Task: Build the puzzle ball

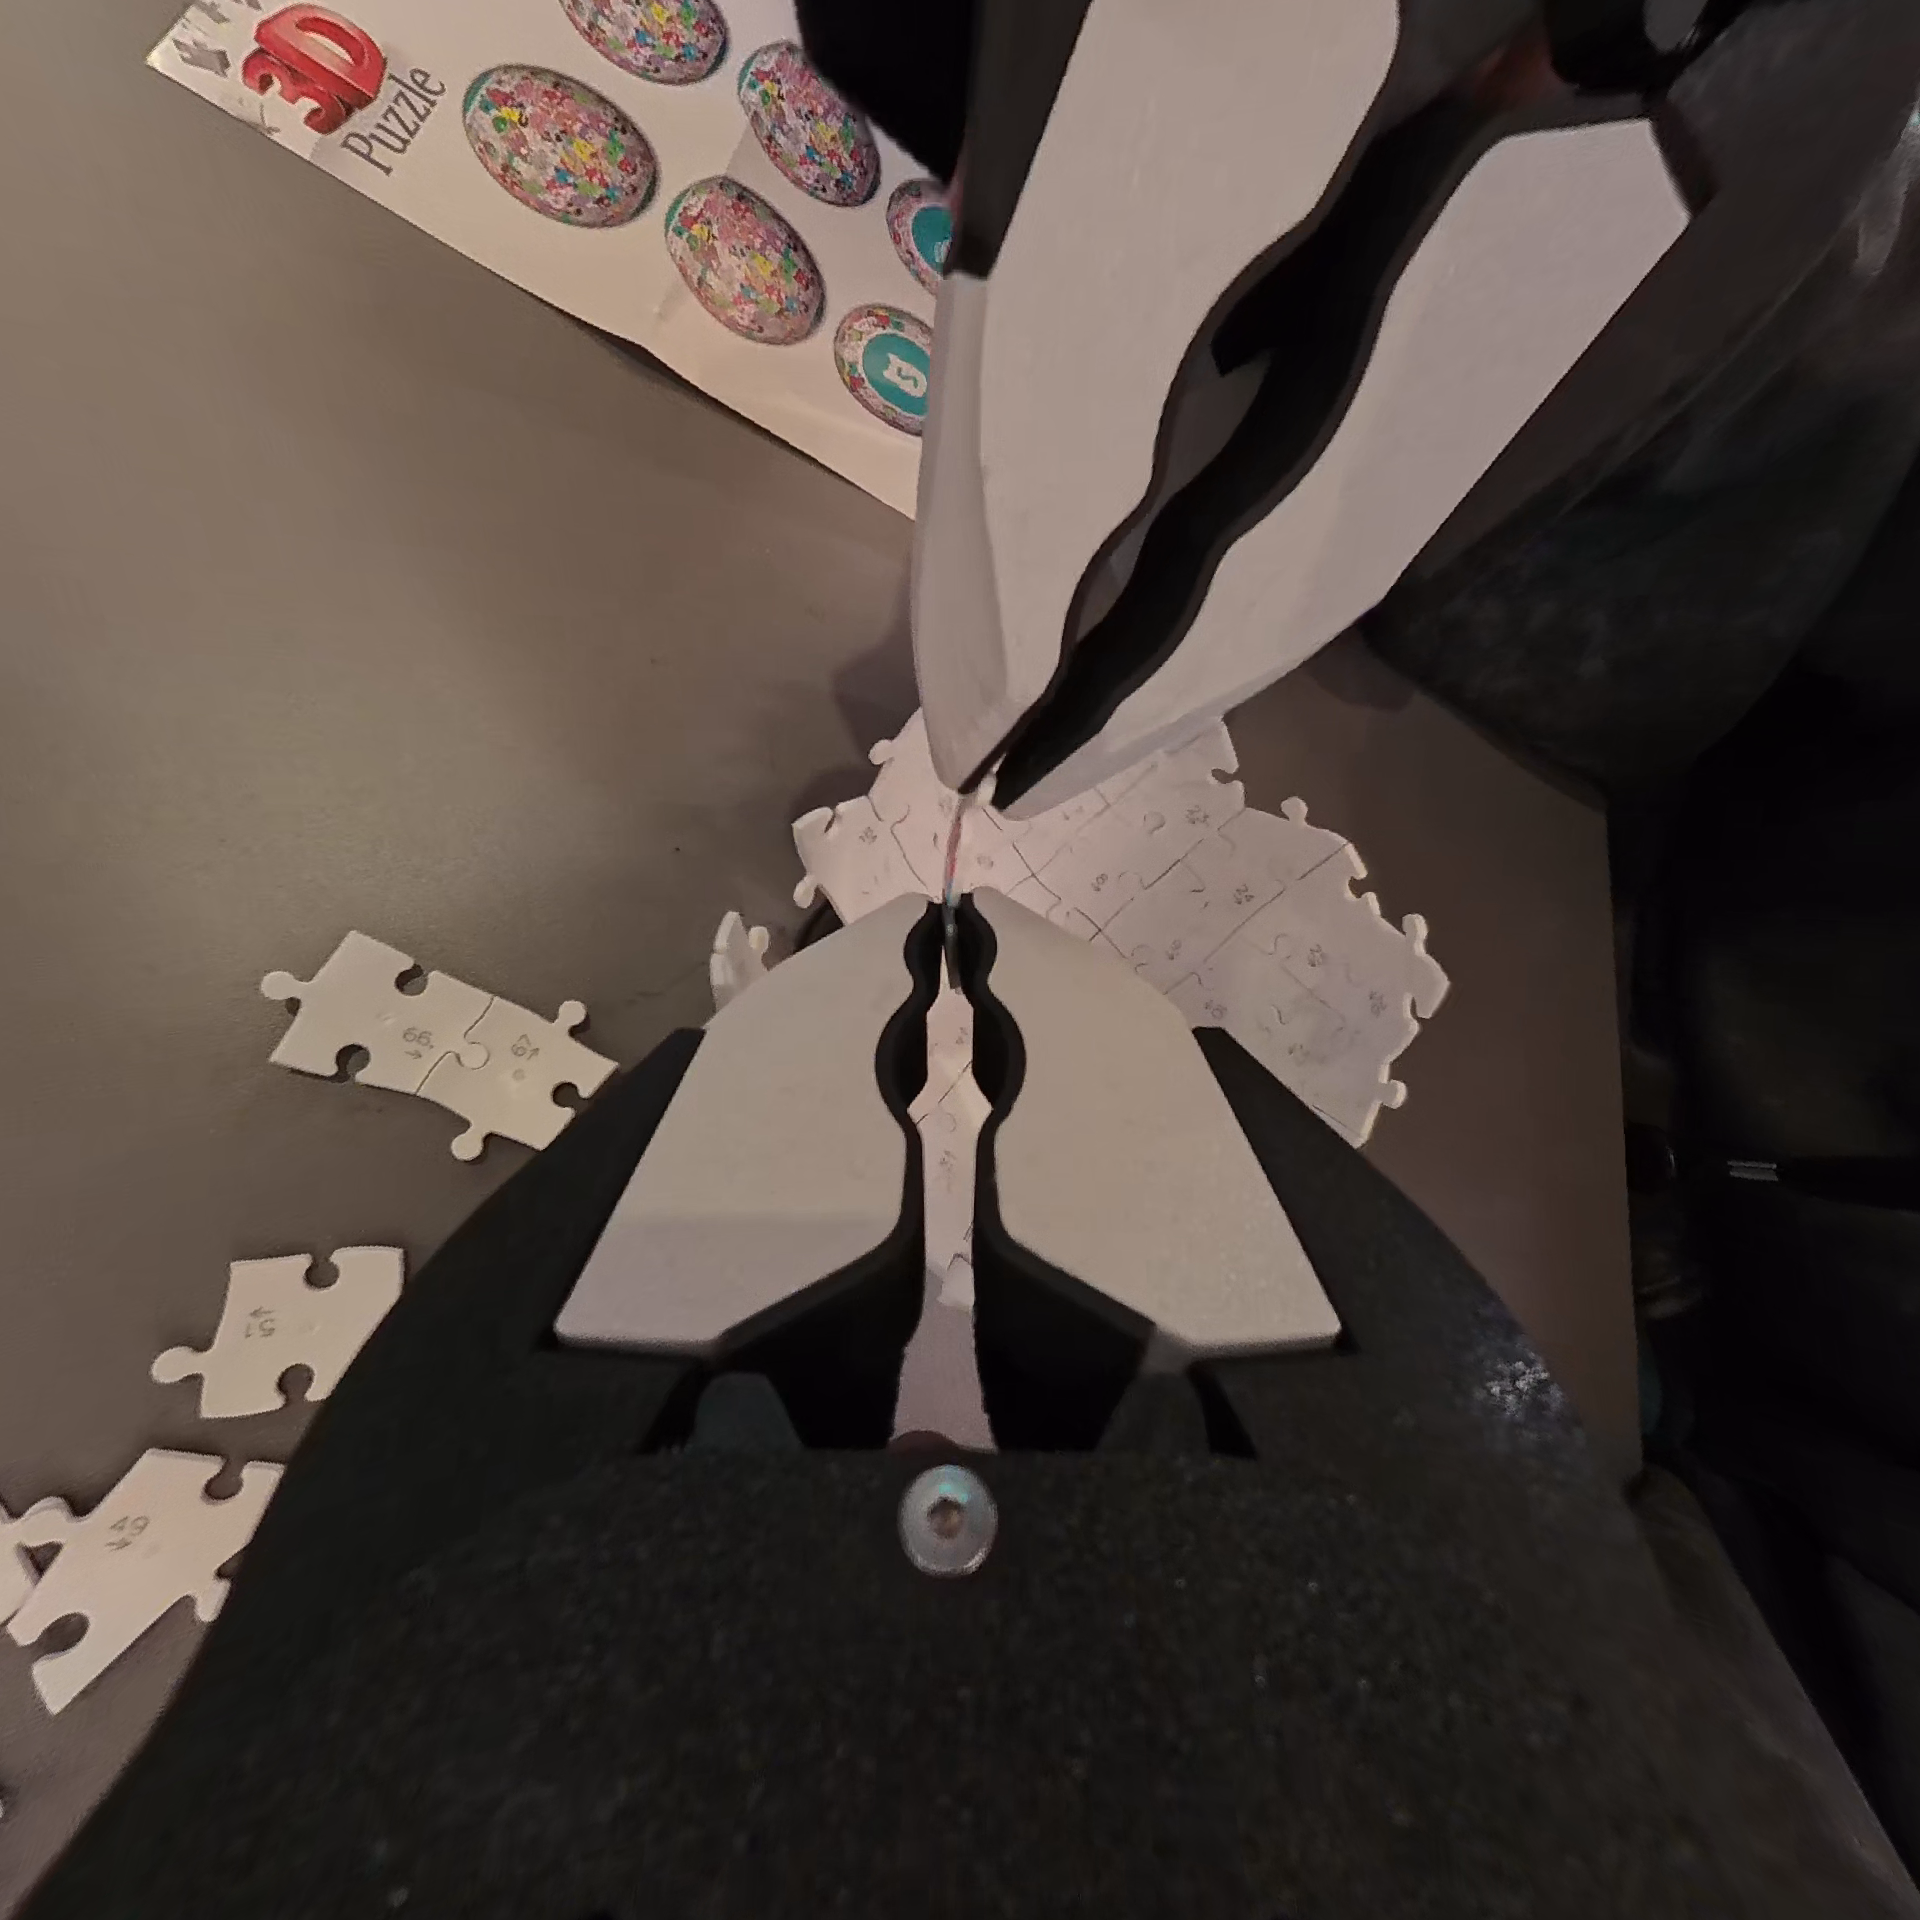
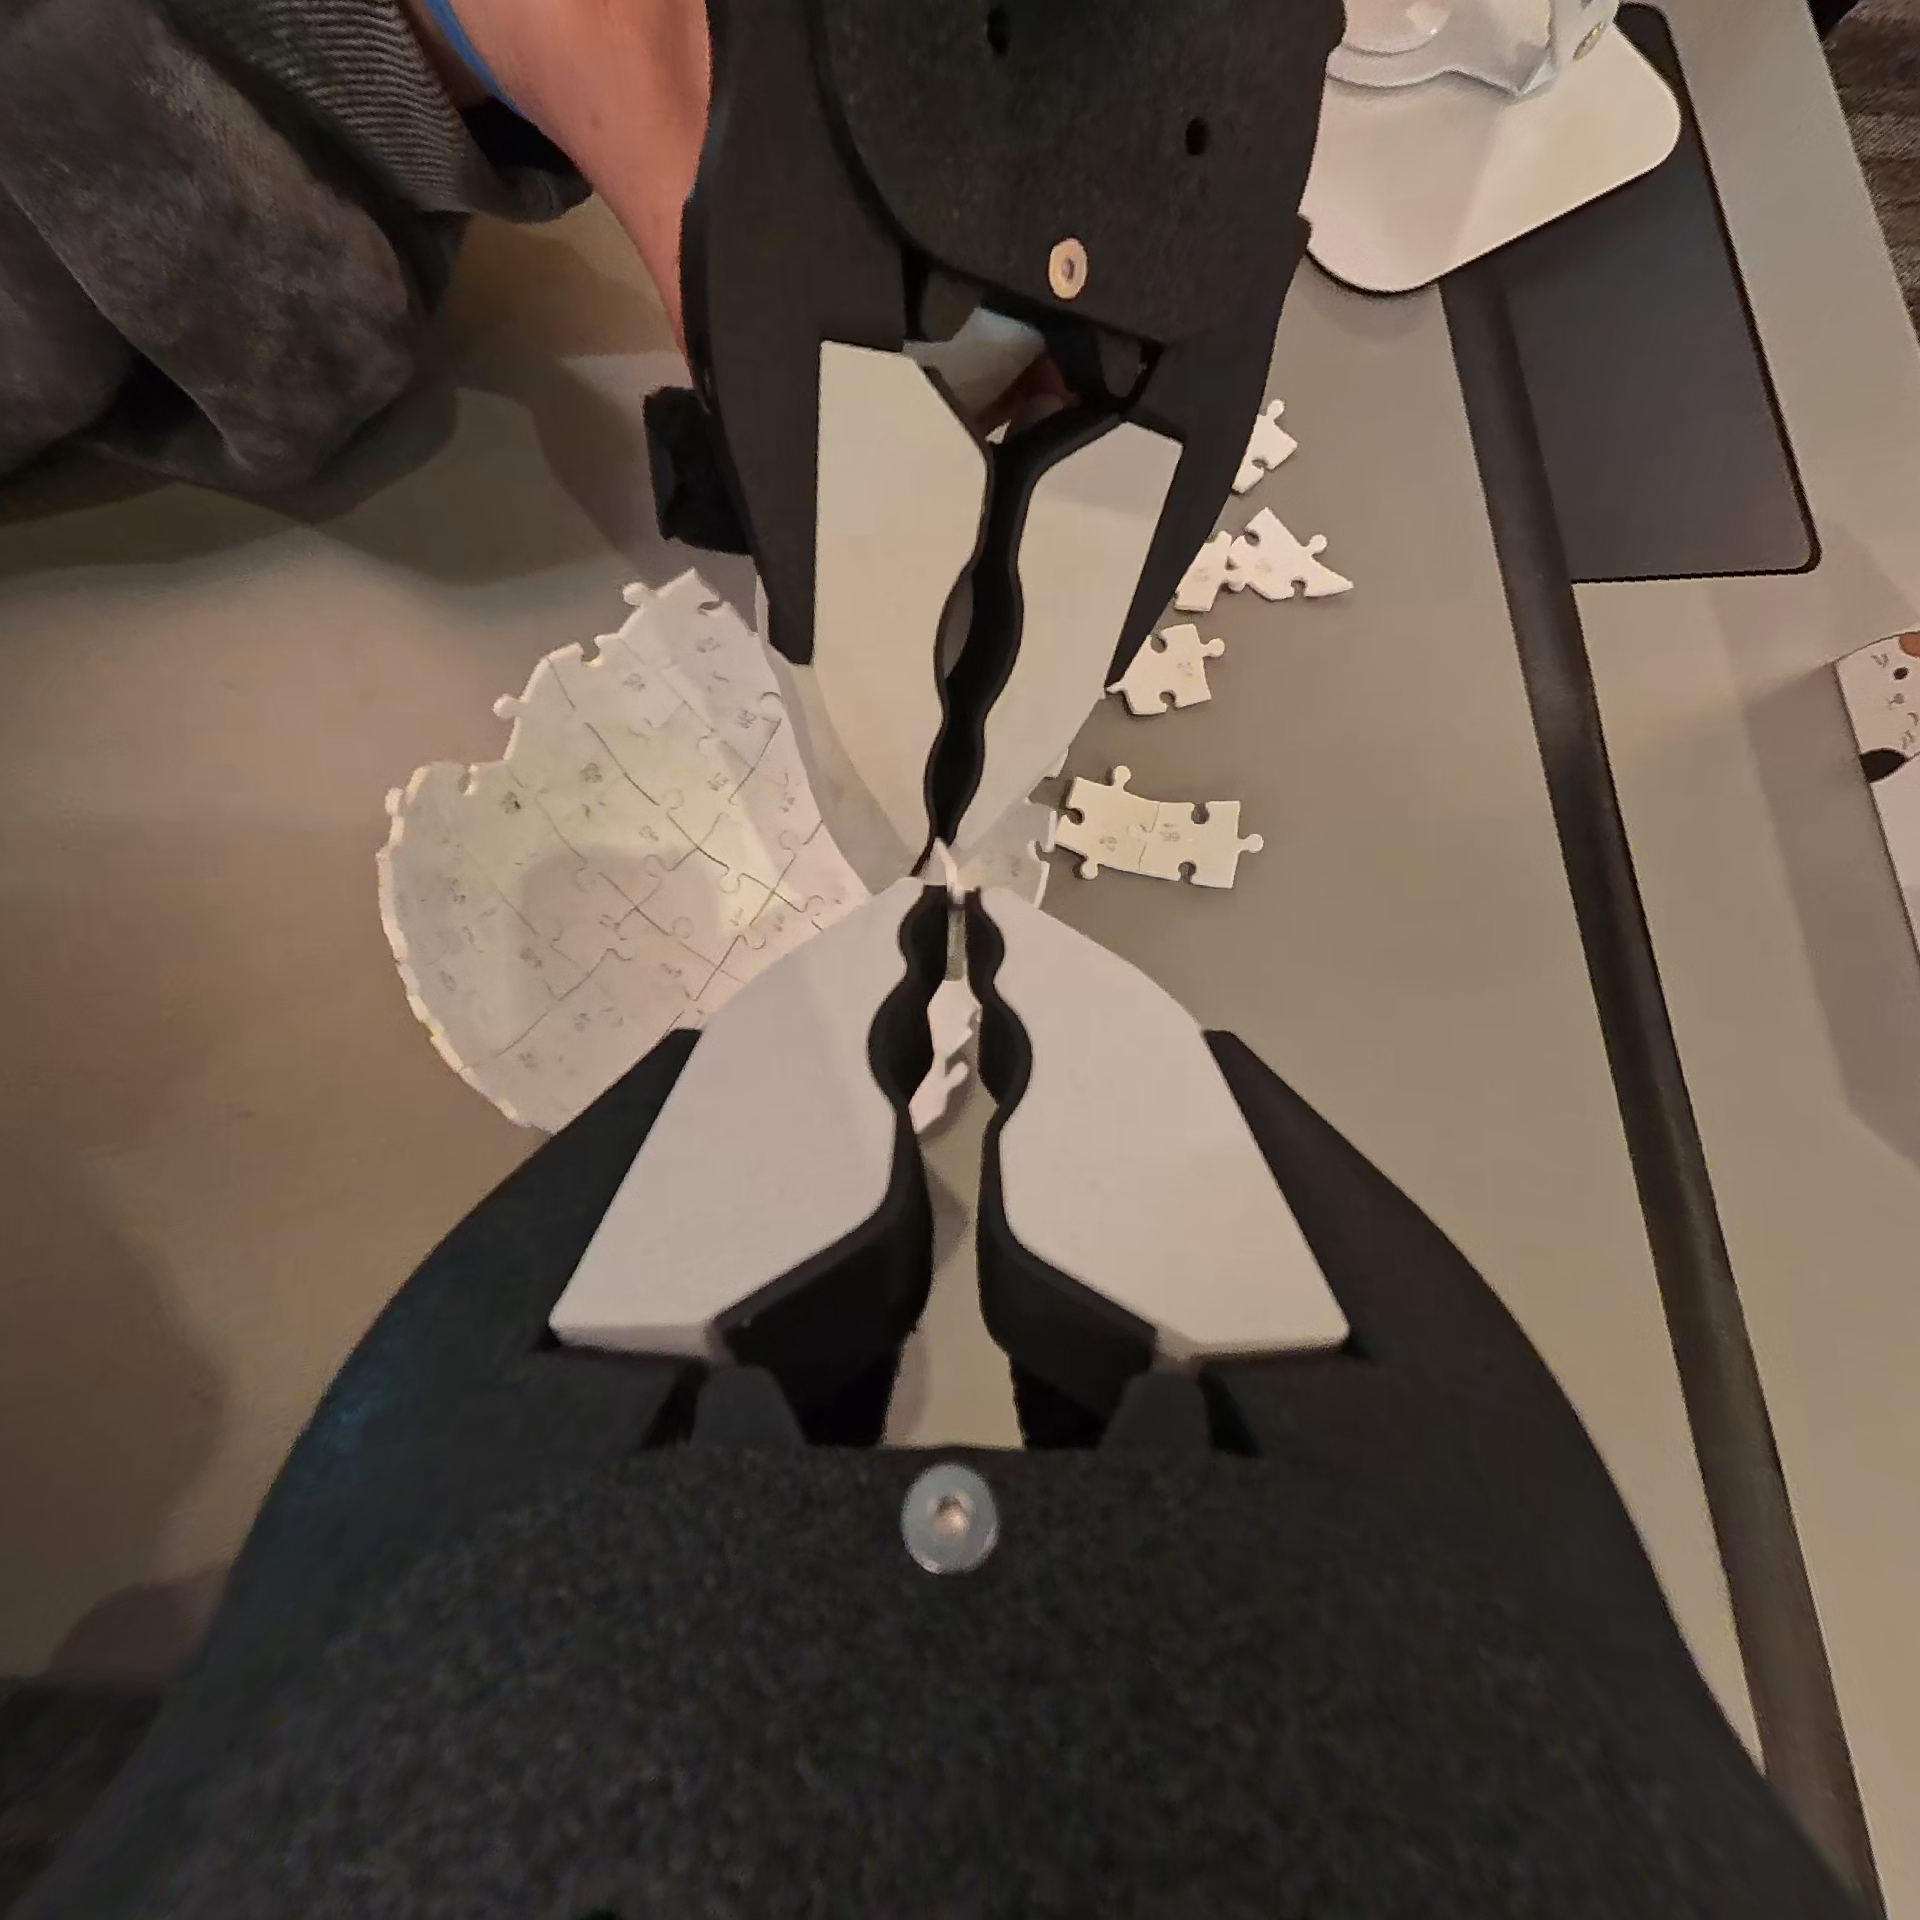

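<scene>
Your left gripper [image 1: 951, 940] has its jaws pinched on the thin edge of the curved puzzle shell [image 1: 1226, 914], which spreads just beyond and to the right of its tips. Your right gripper [image 2: 951, 935] is also clamped nearly closed on an edge of that shell [image 2: 582, 883], the white numbered inside fanning out to the left of its jaws. The two sets of tips meet almost nose to nose. Farther out, loose pieces [image 1: 442, 1039] lie left of your left jaws, an instruction sheet [image 1: 582, 177] beyond them on the table [image 1: 364, 623].
</scene>
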A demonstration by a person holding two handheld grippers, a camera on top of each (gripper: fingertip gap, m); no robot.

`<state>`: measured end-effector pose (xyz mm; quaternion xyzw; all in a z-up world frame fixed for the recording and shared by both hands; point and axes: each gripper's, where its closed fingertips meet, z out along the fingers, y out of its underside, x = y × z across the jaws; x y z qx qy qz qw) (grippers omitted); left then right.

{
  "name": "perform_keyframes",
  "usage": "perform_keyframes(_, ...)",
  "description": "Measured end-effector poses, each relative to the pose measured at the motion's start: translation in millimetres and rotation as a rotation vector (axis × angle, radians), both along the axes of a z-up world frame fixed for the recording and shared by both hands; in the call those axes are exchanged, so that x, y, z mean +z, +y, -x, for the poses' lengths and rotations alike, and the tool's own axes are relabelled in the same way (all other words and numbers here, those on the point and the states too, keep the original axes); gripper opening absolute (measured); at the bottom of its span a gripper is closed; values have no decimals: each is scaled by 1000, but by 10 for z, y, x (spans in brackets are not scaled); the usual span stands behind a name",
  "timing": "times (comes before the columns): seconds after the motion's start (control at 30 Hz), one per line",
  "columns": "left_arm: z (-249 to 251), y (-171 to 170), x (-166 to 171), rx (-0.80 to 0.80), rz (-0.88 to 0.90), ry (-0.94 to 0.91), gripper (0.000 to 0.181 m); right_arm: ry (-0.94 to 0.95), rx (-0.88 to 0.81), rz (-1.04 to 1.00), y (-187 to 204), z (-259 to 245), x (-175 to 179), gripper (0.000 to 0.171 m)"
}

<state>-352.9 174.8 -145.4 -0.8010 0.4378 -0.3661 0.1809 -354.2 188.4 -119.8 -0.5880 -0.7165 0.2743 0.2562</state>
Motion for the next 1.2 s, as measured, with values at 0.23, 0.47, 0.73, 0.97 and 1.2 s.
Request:
perform_keyframes(0.23,11,9,11,2,-10,-2,2,-6,-2,18,4,10,11,2)
perform_keyframes(0.47,387,192,198,140,-94,-37,34,-190,-47,9,97,110,-36,2)
perform_keyframes(0.73,687,528,-167,319,97,-132,18,-359,-131,-121,94,17,-358,2)
perform_keyframes(0.97,572,615,-474,260,9,0,0,-341,-189,-70,121,64,-350,2)
perform_keyframes(1.2,291,540,-678,82,-61,130,0,-390,-207,-95,106,46,-401,2)
